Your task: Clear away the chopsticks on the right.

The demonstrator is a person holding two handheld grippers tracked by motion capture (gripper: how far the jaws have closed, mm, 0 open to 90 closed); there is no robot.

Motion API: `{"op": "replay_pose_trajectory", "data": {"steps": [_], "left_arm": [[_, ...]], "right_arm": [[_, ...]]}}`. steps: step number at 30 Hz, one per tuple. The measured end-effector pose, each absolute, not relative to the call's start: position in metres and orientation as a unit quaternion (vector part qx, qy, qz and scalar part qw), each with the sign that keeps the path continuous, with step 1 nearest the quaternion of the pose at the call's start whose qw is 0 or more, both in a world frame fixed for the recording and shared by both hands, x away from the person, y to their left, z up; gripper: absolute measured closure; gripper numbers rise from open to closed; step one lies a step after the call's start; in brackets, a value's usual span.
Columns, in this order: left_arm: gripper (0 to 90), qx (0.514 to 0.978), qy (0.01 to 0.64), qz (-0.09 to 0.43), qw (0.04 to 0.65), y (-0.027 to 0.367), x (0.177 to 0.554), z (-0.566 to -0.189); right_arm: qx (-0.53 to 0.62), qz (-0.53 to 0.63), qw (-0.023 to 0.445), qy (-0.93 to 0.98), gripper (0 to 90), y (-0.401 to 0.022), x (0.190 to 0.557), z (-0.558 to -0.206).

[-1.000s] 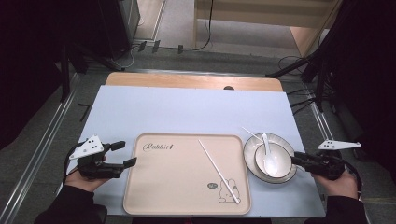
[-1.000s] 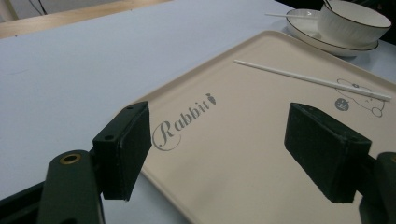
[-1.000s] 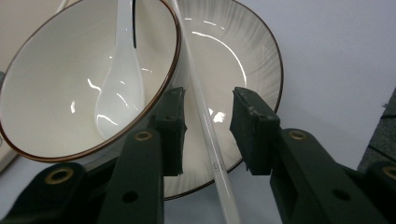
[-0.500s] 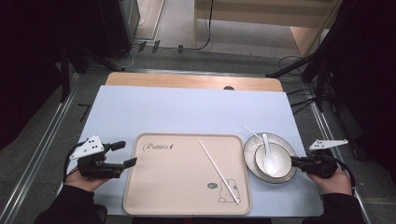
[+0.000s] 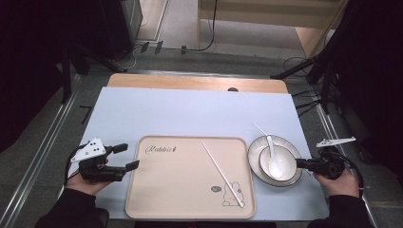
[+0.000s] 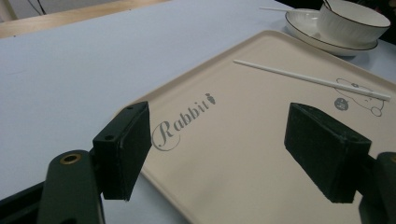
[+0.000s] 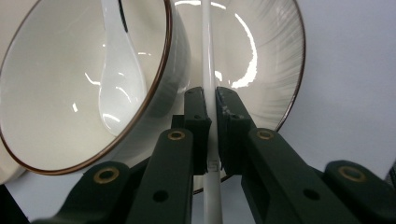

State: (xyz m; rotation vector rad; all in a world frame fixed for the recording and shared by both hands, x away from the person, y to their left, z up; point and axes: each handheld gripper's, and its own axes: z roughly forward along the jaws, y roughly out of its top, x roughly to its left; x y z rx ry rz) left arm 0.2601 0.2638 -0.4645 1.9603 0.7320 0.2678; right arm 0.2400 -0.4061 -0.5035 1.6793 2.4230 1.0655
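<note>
- Right gripper view: the right hand-held gripper (image 7: 210, 109) has just been closing, and its two black jaws are now pressed on a thin white plastic chopstick (image 7: 208, 70) that runs up between them.
- That white chopstick lies across the rim of the round white ceramic plate with a grey streaked border (image 7: 275, 70). Its long axis runs from the jaws out over the plate, and its far end points away from the person, past the plate's far rim in the high view (image 5: 260, 129).
- On the plate stands a white ceramic bowl with a dark rim (image 7: 70, 93), just beside the held chopstick, with a white ceramic soup spoon (image 7: 116, 79) lying in it.
- The left hand-held gripper (image 5: 124, 156) hangs wide open with nothing between its jaws, at the far side of the beige rectangular tray printed "Rabbit" (image 5: 161, 190) from the plate.
- A second white chopstick (image 5: 222, 174) lies slantwise on the tray, next to the plate.
- Everything rests on the pale blue worktop (image 5: 190, 114).
</note>
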Motion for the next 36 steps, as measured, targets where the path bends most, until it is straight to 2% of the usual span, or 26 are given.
{"op": "replay_pose_trajectory", "data": {"steps": [10, 18, 20, 31, 36], "left_arm": [[23.0, 0.810, 0.302, 0.112, 0.490, 0.264, 0.260, -0.464], [23.0, 0.808, 0.303, 0.111, 0.492, 0.264, 0.260, -0.464], [23.0, 0.809, 0.303, 0.110, 0.492, 0.264, 0.260, -0.464], [23.0, 0.807, 0.304, 0.111, 0.494, 0.264, 0.260, -0.464], [23.0, 0.807, 0.303, 0.111, 0.496, 0.264, 0.260, -0.464]], "right_arm": [[0.547, 0.382, 0.025, 0.744, 85.1, -0.411, 0.232, -0.483], [0.561, 0.412, 0.066, 0.715, 85.1, -0.410, 0.222, -0.458], [0.574, 0.413, 0.062, 0.704, 85.1, -0.407, 0.220, -0.452], [0.563, 0.425, 0.090, 0.703, 85.1, -0.366, 0.208, -0.428], [0.557, 0.426, 0.082, 0.708, 85.1, -0.341, 0.207, -0.427]]}}
